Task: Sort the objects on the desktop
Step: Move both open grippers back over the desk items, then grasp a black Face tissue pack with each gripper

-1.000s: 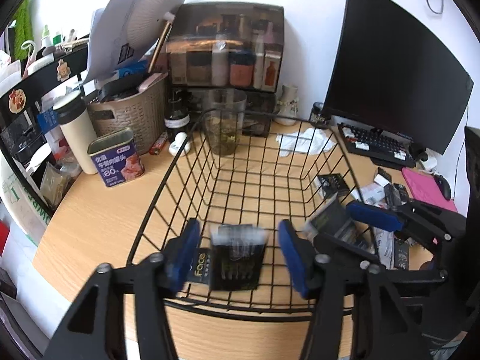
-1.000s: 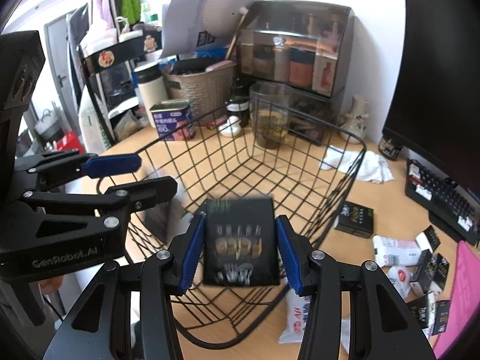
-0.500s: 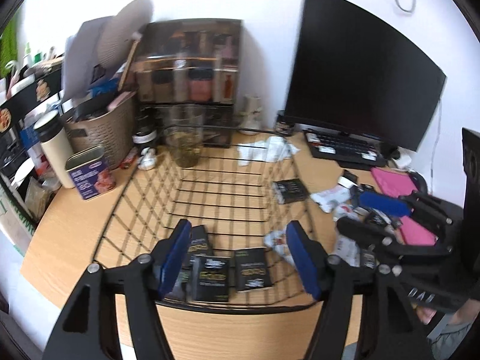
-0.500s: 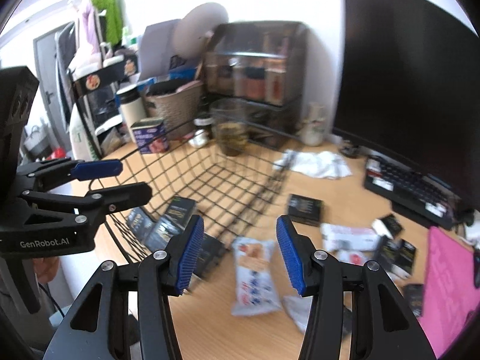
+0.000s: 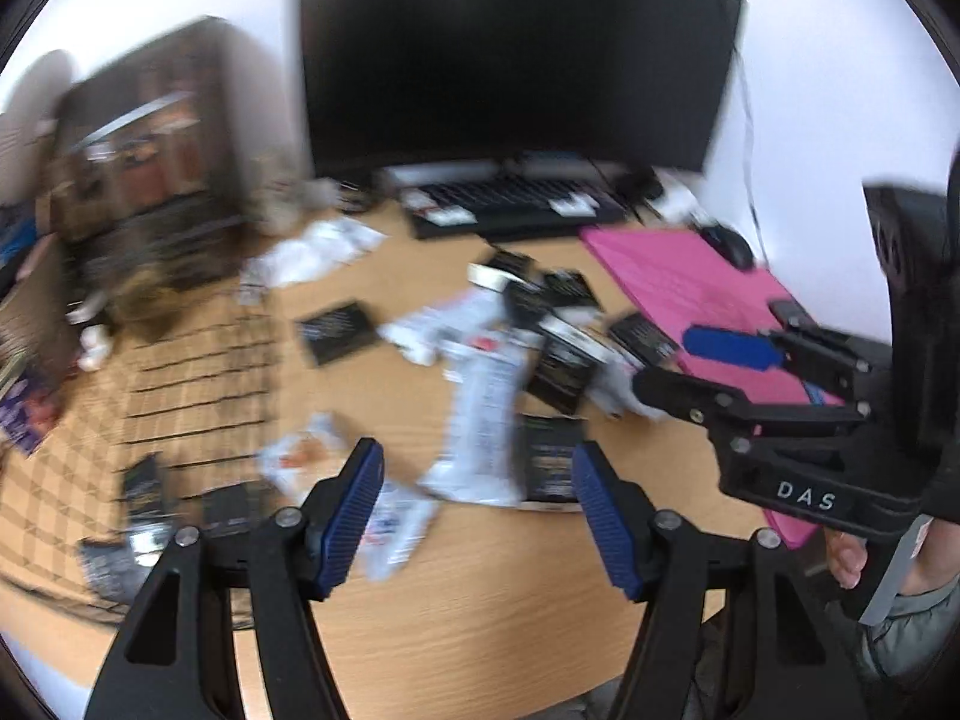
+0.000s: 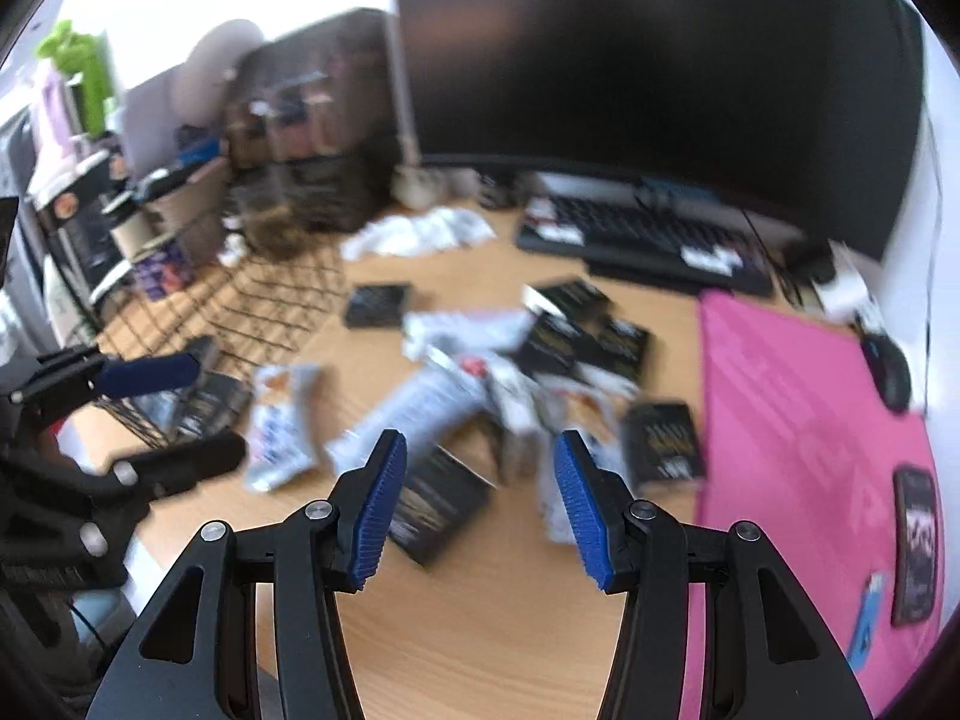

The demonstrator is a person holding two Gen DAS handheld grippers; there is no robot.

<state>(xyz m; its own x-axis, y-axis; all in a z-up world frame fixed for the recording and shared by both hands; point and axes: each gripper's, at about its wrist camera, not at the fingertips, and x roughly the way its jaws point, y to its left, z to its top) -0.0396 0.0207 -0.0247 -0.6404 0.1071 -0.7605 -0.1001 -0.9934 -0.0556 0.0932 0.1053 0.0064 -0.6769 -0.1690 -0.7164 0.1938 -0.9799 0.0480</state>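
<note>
Motion blurs both views. A heap of black sachets (image 5: 564, 378) and white snack packets (image 5: 480, 396) lies on the wooden desk right of the black wire basket (image 5: 198, 360). Several black sachets (image 5: 228, 504) lie in the basket's near corner. My left gripper (image 5: 477, 498) is open over the long white packet, with nothing between its pads. My right gripper (image 6: 480, 480) is open above a black sachet (image 6: 438, 498) and a white packet (image 6: 420, 402) and grips neither. Each gripper shows in the other's view: the right one (image 5: 690, 369) and the left one (image 6: 198, 414).
A pink mat (image 6: 798, 408) covers the desk's right side, with a mouse (image 6: 888, 372) at its far edge. A keyboard (image 6: 648, 240) and dark monitor (image 6: 630, 60) stand behind. Crumpled white tissue (image 5: 312, 252) and storage boxes (image 5: 150, 168) sit at the back left.
Both grippers have swung right, from over the basket to over the heap of packets. The black sachets seen between their fingers a second ago now lie in the basket.
</note>
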